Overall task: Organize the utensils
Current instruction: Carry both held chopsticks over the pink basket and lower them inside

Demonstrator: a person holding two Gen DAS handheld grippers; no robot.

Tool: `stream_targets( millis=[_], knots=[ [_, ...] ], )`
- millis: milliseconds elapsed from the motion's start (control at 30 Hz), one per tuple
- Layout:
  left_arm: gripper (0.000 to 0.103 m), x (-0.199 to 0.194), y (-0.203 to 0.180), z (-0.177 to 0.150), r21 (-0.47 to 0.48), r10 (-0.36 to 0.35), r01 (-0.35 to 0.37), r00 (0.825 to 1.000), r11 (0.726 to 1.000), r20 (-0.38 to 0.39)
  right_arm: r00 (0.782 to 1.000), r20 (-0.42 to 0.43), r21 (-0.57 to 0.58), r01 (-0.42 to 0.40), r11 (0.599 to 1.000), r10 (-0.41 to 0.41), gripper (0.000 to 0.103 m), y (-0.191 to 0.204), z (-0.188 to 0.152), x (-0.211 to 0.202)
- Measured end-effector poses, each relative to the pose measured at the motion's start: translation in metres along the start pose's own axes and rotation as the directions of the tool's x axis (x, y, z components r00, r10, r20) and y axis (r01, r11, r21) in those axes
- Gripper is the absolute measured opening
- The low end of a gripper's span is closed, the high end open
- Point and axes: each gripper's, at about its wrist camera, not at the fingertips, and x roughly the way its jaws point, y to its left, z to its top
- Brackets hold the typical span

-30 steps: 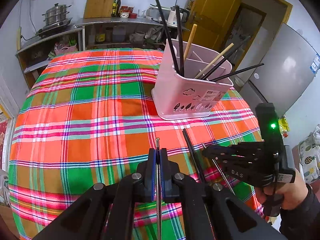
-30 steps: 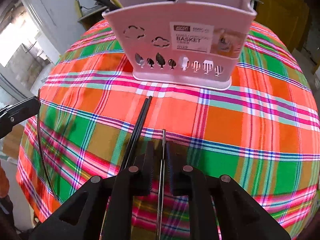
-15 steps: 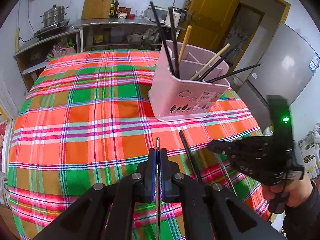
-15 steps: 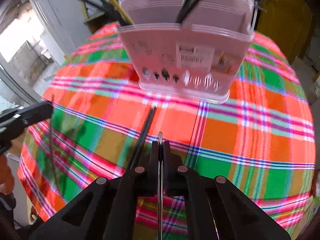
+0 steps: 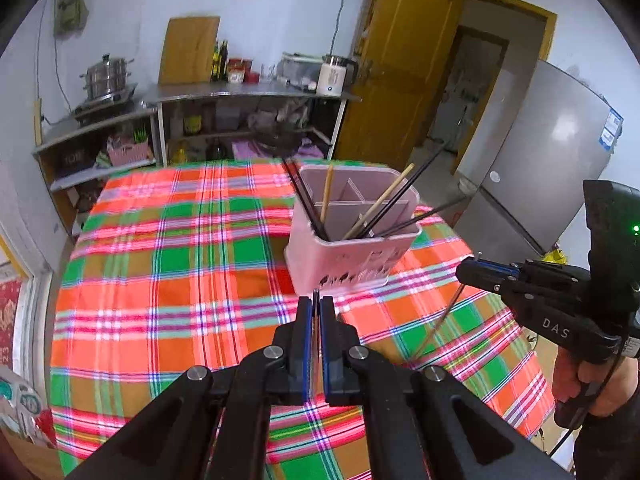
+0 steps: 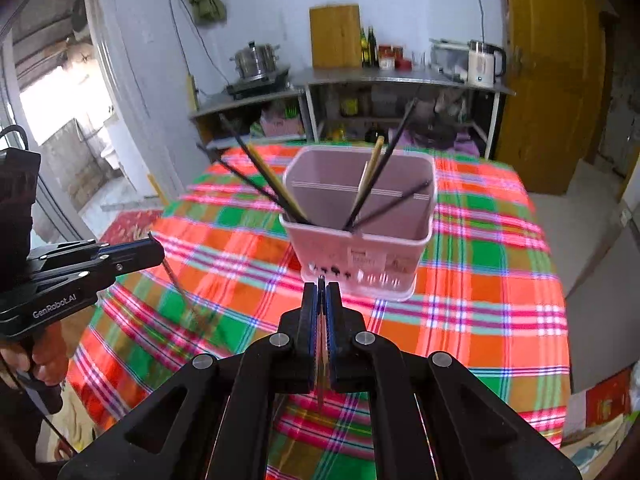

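1. Holding one thin chopstick [image 5: 438, 328] each, the left gripper [image 5: 316, 304] and right gripper [image 6: 321, 286] are clamped tight above the counter [image 5: 180, 264].
2. Many sticks already stand in the pink basket [image 6: 360, 248].
3. These two are left.

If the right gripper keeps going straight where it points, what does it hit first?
Probably the pink utensil basket: the right gripper aims at its near wall, low down, though depth is unclear.
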Motion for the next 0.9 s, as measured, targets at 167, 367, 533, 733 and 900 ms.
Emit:
stream_targets(
  millis=[167,367,533,733,900],
  knots=[
    [0.003,-0.006,-0.009,0.006,0.02,0.003,-0.004,1.0,1.0,0.009,0.999,0.042,0.004,0.002,1.0,-0.002,0.004,0.001,0.003,-0.014],
    [0.003,-0.003,-0.015,0.008,0.024,-0.01,0.01,1.0,1.0,-0.005,0.998,0.068,0.01,0.001,1.0,-0.002,0.003,-0.001,0.0,-0.023],
    [0.003,0.002,-0.019,0.01,0.03,-0.018,0.019,1.0,0.999,-0.019,0.997,0.081,0.009,0.0,1.0,-0.001,0.003,-0.002,0.001,-0.026],
    [0.003,-0.007,-0.027,0.03,0.048,-0.04,0.039,0.999,0.998,0.01,0.991,0.136,0.017,-0.015,1.0,0.013,0.003,-0.002,0.014,-0.037],
    [0.003,-0.023,-0.038,0.066,0.069,-0.063,0.058,0.996,0.996,0.07,0.978,0.206,0.012,-0.02,1.0,0.017,0.003,0.0,0.038,-0.052]
  ],
)
